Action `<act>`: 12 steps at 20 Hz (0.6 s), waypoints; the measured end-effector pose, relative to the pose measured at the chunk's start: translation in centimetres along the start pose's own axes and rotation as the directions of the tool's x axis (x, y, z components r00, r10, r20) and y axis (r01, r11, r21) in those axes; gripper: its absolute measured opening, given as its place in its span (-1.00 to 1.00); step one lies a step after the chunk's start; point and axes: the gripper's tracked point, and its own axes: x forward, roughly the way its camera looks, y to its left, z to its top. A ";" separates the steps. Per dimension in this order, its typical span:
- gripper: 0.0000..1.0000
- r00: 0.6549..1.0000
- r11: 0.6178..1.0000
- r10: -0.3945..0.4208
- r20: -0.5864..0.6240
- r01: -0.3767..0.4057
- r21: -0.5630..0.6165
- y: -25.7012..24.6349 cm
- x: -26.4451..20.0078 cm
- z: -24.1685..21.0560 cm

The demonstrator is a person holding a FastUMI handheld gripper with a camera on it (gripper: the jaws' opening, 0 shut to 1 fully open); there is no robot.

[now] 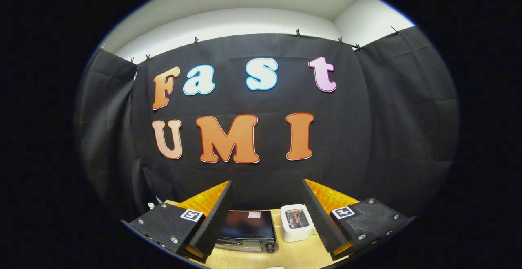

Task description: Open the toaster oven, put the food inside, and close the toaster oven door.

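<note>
Hand-held gripper (267, 203) spread wide, holding nothing, above desk (293, 256); toaster oven (246, 230) between its 2 fingers, door closed, white toaster (297, 222) just beside oven.

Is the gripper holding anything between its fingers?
No. The gripper is open, its fingers wide apart, with the toaster oven on the table beyond them.

The toaster oven (246, 230) sits on the tabletop (293, 256), seen from above between the two fingers (212, 220) of the gripper (267, 216), nearer the left one, its door closed. Just to its right stands a pop-up toaster (296, 222), close beside the right finger. The jaws stand wide apart above both, touching neither. The booth's cloth wall rises behind the tabletop.
</note>
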 end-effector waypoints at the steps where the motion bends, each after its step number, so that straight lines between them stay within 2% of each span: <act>1: 0.97 1.000 1.000 -0.011 -0.007 0.011 0.000 -0.4 -0.1 -0.5; 4: 0.97 1.000 1.000 -0.023 -0.012 0.023 0.000 -0.4 -0.3 -1.3; 7: 0.97 0.999 0.999 0.028 -0.038 -0.026 0.039 1.3 -0.3 -2.4; 12: 0.98 0.995 0.996 0.085 -0.044 -0.085 0.004 2.6 0.2 -2.7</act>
